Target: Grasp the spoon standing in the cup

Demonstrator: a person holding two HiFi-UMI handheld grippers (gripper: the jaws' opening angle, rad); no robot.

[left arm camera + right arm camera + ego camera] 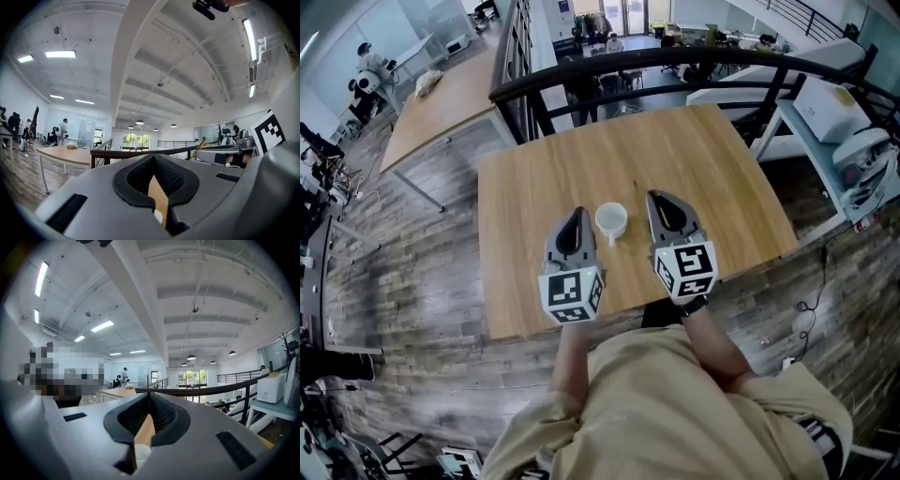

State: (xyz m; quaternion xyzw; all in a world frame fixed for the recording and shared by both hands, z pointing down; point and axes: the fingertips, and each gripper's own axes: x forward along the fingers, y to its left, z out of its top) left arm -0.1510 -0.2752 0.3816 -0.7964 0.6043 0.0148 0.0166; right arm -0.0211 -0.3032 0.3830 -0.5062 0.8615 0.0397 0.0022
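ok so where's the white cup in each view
Head view: white cup at centre, between the left hand-held gripper and right hand-held gripper.
Left gripper view: only a white sliver low in the jaw gap.
Right gripper view: white rim, bottom centre.
Shared landmark: the dark railing.

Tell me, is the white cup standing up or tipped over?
Upright. Seen from above, the cup shows its round open rim facing up on the table.

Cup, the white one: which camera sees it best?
The head view: the whole cup stands on the table between the left gripper and right gripper. Each gripper view catches only a white sliver of it past its jaws.
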